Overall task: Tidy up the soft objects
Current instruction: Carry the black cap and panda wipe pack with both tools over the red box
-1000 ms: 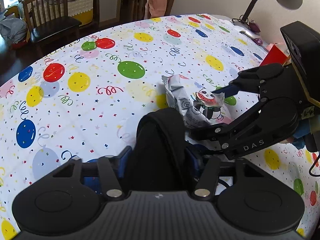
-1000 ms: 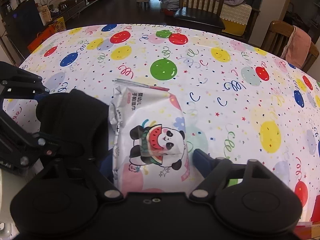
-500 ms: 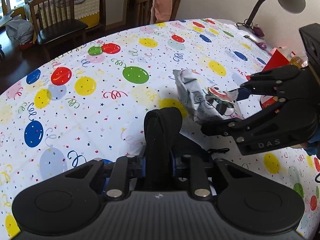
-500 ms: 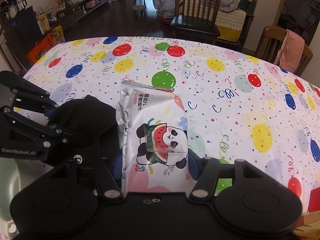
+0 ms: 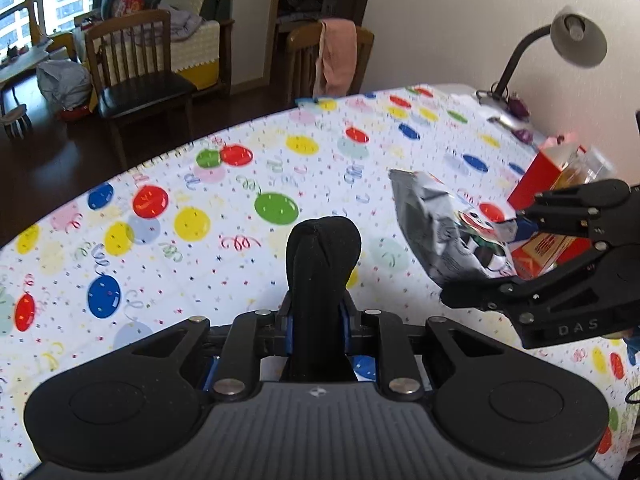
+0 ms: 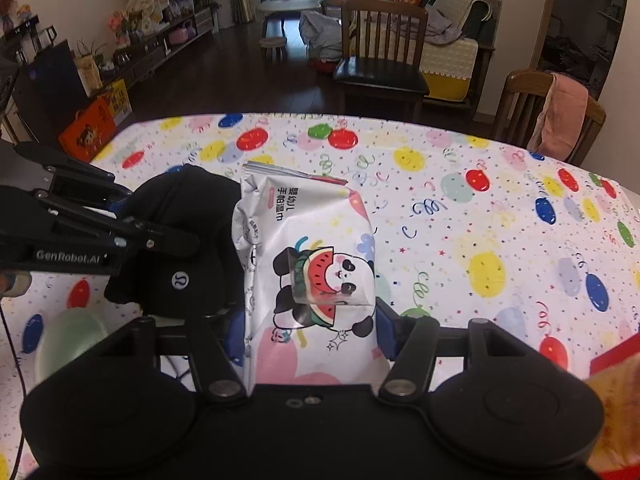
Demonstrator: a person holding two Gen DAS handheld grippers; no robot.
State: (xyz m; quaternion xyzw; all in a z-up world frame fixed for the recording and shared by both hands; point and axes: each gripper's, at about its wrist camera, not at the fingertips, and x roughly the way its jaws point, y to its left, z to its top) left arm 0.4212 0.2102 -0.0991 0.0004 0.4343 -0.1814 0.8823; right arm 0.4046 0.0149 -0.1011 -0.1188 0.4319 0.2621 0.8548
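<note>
Both packs have risen clear of the tabletop point(image 5: 168, 280) since a second ago. The left hand-held gripper point(image 5: 318, 316) is clamped narrowly on the black fabric bundle point(image 5: 320, 264); beside it, the right hand-held gripper point(image 6: 310, 332) grips the panda wipes pack point(image 6: 308, 264) at half width.

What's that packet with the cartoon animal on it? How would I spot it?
Look above the balloon-print tablecloth. The right gripper holds a soft white wipes pack beside a black fabric bundle in the other gripper. Only the pack shows a panda eating watermelon.
</note>
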